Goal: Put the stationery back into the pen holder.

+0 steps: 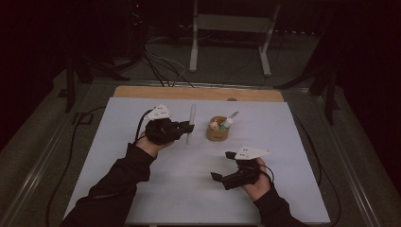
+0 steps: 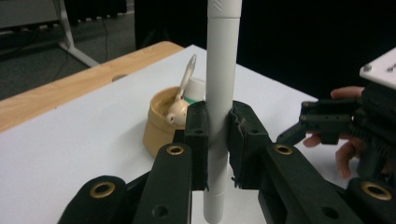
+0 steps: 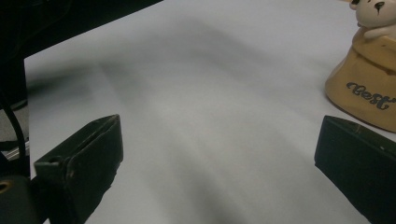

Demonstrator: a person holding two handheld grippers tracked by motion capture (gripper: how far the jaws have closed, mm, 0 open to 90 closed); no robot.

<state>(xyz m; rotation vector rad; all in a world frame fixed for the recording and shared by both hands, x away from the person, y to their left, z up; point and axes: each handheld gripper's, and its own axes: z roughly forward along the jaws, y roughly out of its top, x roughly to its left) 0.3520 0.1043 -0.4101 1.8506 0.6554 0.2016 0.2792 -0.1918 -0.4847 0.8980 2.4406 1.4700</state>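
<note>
Left gripper (image 2: pixel 218 140) is clamped on the white pen (image 2: pixel 219 84). Keep it upright heading for the tan cup (image 1: pixel 217 130). Right gripper (image 1: pixel 226 166) jaws wide apart, empty.

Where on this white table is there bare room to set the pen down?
Bare: the white table left of the left gripper, and between both grippers. Crowded: the pen stands close beside the tan holder; the right gripper hovers nearby.
</note>
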